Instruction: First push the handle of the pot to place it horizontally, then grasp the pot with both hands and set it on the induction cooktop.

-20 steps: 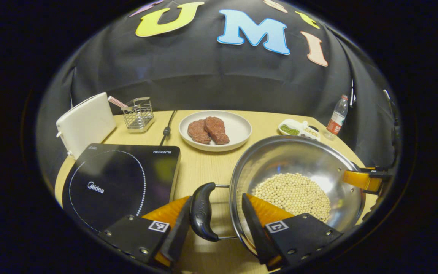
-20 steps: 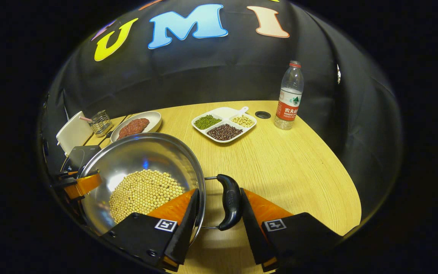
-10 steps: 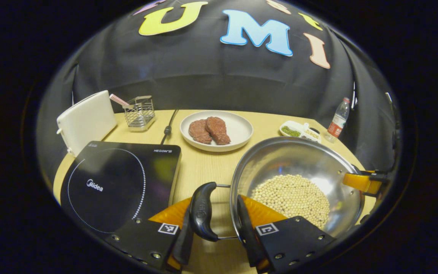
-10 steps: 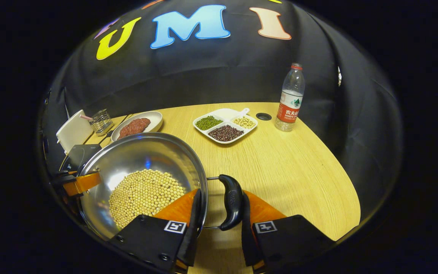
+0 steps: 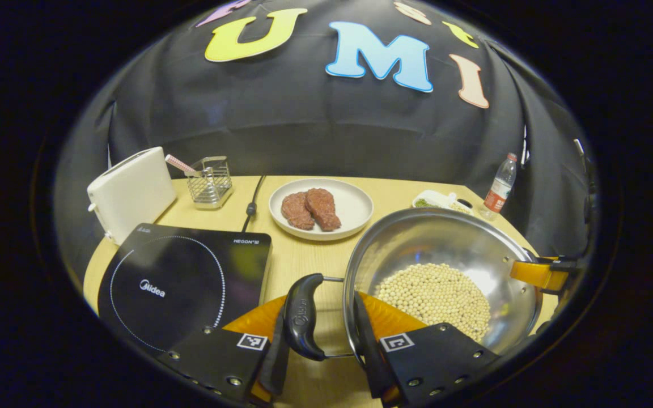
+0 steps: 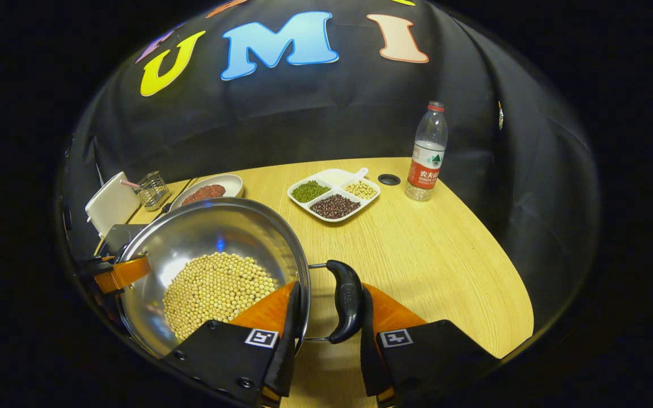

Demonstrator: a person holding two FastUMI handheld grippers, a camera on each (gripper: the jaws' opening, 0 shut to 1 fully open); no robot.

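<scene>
The left gripper (image 5: 321, 340) has its two fingers closed around one black side handle (image 5: 302, 317) of the pot (image 5: 445, 238), one finger outside the handle and one against the pot's rim. In the right gripper view, the right gripper (image 6: 326, 334) clamps in the same way on the second black handle (image 6: 346, 300), on the opposite side of the pot (image 6: 207, 226). Whether the pot's base touches the wooden table (image 6: 445, 266) or is lifted cannot be told, because the bowl hides its own underside.

The pot is one steel bowl with two handles, and it carries a heap of pale soybeans (image 5: 434, 297). The induction cooktop (image 5: 182, 283) lies to the left of the pot in the left gripper view, apart from it, with its near corner hidden by the left gripper's body.

Behind the pot there is one white plate (image 5: 355, 204) with two pieces of meat (image 5: 310, 208). One divided tray (image 6: 335, 195) with three kinds of beans is beyond the pot to the right; in the left gripper view the pot's rim cuts most of it off. One water bottle (image 6: 425, 156) stands further right of the tray. Beyond the cooktop there are one white toaster (image 5: 131, 192) and one wire basket (image 5: 208, 181); what the basket holds is too small to make out.
</scene>
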